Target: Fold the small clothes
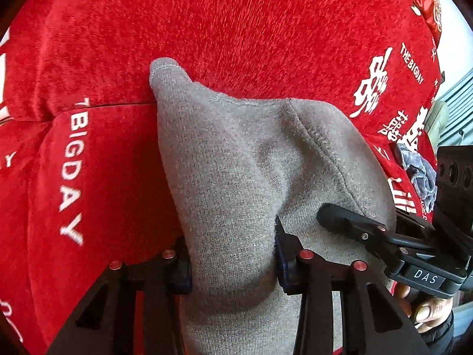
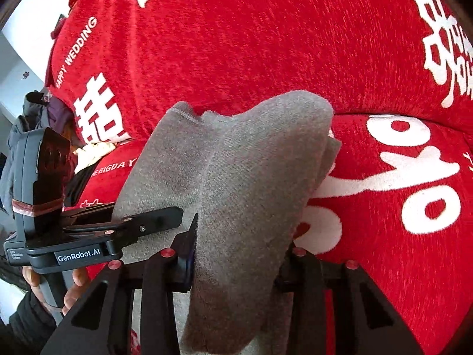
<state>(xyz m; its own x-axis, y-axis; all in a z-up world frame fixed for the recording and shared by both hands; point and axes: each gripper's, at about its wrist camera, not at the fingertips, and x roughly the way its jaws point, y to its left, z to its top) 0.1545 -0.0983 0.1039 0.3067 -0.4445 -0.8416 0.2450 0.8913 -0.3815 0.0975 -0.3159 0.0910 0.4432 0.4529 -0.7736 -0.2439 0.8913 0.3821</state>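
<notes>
A small grey knit garment (image 1: 236, 162) is held up off a red sofa, draping in folds between both grippers. My left gripper (image 1: 233, 263) is shut on a bunch of its fabric at the bottom of the left wrist view. The right gripper (image 1: 348, 222) comes in from the right in that view and pinches the same cloth close by. In the right wrist view the garment (image 2: 245, 171) hangs folded over, my right gripper (image 2: 239, 263) is shut on it, and the left gripper (image 2: 159, 222) grips it from the left.
The red plush sofa cover (image 1: 207, 23) with white lettering fills both views, seat cushion below (image 2: 399, 207) and backrest above. A crumpled grey-blue cloth (image 1: 419, 174) lies at the right. More clothes are piled at the sofa's left end (image 2: 88, 151).
</notes>
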